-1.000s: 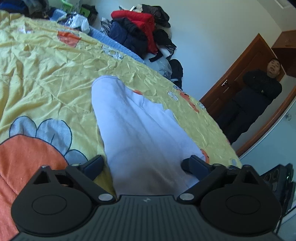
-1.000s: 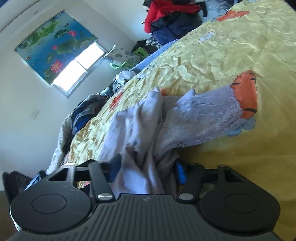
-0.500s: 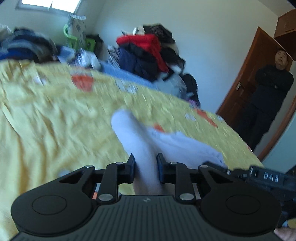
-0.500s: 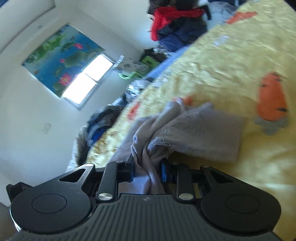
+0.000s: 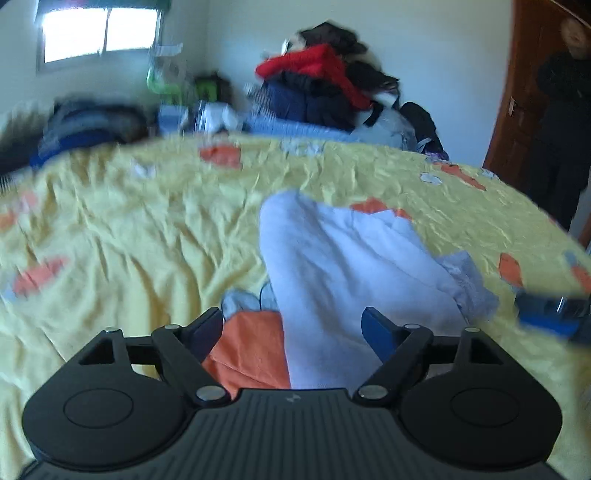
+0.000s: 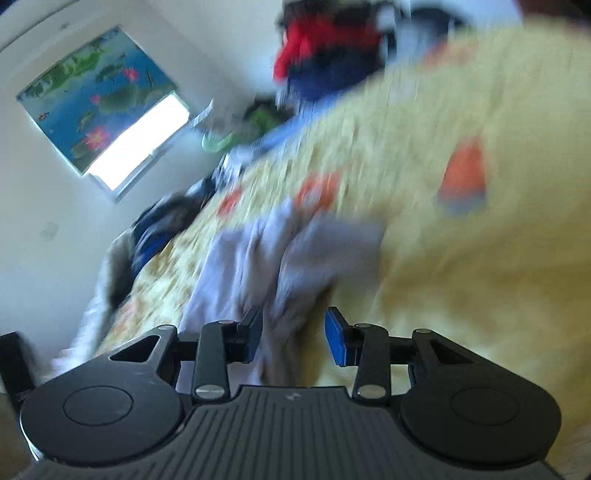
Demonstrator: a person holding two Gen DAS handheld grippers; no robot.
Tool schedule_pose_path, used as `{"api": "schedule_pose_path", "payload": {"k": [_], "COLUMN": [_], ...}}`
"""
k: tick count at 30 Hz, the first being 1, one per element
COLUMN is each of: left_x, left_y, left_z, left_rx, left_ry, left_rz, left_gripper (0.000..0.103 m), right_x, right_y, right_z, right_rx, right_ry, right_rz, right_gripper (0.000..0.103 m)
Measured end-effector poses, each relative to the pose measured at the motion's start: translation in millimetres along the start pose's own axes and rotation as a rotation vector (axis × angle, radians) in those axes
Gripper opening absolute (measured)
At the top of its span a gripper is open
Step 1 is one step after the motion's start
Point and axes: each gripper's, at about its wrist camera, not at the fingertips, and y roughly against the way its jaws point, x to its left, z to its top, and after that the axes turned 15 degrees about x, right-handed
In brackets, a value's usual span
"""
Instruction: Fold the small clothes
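Note:
A small pale lilac garment (image 5: 343, 280) lies bunched on the yellow bedspread (image 5: 129, 229). In the left wrist view my left gripper (image 5: 293, 325) is open, its fingers apart on either side of the cloth's near end. In the right wrist view the same garment (image 6: 280, 254) lies crumpled and blurred. My right gripper (image 6: 293, 332) is open, with cloth lying between its blue-padded fingers (image 6: 336, 339). The right gripper's blue tip shows at the right edge of the left wrist view (image 5: 546, 314).
The bedspread has orange and blue flower prints (image 5: 255, 354). Piles of dark and red clothes (image 5: 317, 85) sit along the far side of the bed. A person in black (image 5: 561, 118) stands by a wooden door at right. A window (image 5: 99, 33) is at the back left.
Both grippers were shut on the garment half a second ago and have now opened, letting it go. Both views are swinging and blurred; the cloth has dropped onto the bed.

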Motion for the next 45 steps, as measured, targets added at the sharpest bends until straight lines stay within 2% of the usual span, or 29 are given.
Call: {"api": "schedule_pose_path", "payload": {"k": [2,5,6,8,9,12,14,19,22,26,28,29,30,31,36,39,41,42,43,45], "left_x": [-16.2,-24.4,-22.5,-15.4,-12.3,-3.2,2.1,5.8,4.9,-1.8,-7.9,-11.3,-14.8,-17.3,-22.0,-23.5,-24.6,-25.0,-25.4,-25.9], "left_y": [-1.6,-13.6,-15.9,-10.2,-6.3,2.9,6.5,11.4,14.8,11.9,9.8,8.1,5.9,4.3,-0.4,-3.2,-3.2,-3.8,-4.9,-6.6], "left_z": [-6.5,-19.8,-24.8,-31.8,-33.6,-35.5,-34.6,-34.3,-32.6,-26.0,-24.4,-24.1,-24.4,-25.7,-33.6,-35.1,-37.3,-38.1,-38.8,-40.3], "left_rx": [0.011,0.071,0.087,0.08,0.073,0.053,0.041,0.014,0.003,0.008,0.007,0.011,0.021,0.029,0.043,0.057,0.054,0.055,0.058,0.06], "left_ry": [-0.068,-0.097,-0.088,-0.065,-0.056,-0.021,0.013,0.07,0.064,0.044,0.03,0.02,0.008,-0.004,-0.035,-0.026,-0.029,-0.03,-0.03,-0.023], "left_rz": [0.068,0.089,0.08,0.057,0.048,0.052,0.042,0.017,0.026,0.025,0.023,0.025,0.028,0.027,0.037,0.027,0.034,0.04,0.042,0.045], "left_gripper": [0.083,0.083,0.083,0.083,0.083,0.084,0.084,0.084,0.084,0.084,0.085,0.085,0.085,0.085,0.085,0.085,0.085,0.085,0.086,0.087], "right_x": [12.9,28.4,31.2,29.3,25.9,16.3,9.5,-26.2,-27.0,-20.7,-19.1,-18.0,-17.1,-15.8,-5.7,-11.2,-9.5,-6.3,1.1,25.4], "right_y": [6.9,-11.1,-22.1,-38.8,-37.7,-13.9,-4.2,-10.1,-16.0,-24.7,-30.2,-35.7,-40.6,-44.7,-30.8,-34.3,-34.6,-29.8,-21.6,-4.4], "right_z": [0.9,-1.7,-4.1,-10.4,-14.0,-21.1,-23.4,-33.2,-41.4,-35.2,-28.1,-24.2,-21.4,-19.2,-30.4,-32.0,-30.7,-30.3,-30.3,-30.7], "right_rx": [-0.008,0.078,0.129,0.196,0.186,0.11,0.095,0.189,0.199,0.176,0.163,0.161,0.16,0.167,0.136,0.156,0.175,0.158,0.116,0.007], "right_ry": [0.06,0.113,0.116,0.106,0.093,0.056,0.012,-0.209,-0.231,-0.223,-0.218,-0.211,-0.209,-0.207,-0.126,-0.148,-0.139,-0.117,-0.074,0.065], "right_rz": [0.042,0.145,0.147,0.077,0.055,0.081,0.092,0.3,0.281,0.311,0.3,0.299,0.282,0.256,0.181,0.172,0.151,0.116,0.067,-0.059], "right_gripper": [0.04,0.041,0.043,0.041,0.041,0.041,0.04,0.04,0.04,0.04,0.04,0.036,0.026,0.01,0.009,0.009,0.018,0.018,0.023,0.028]}}
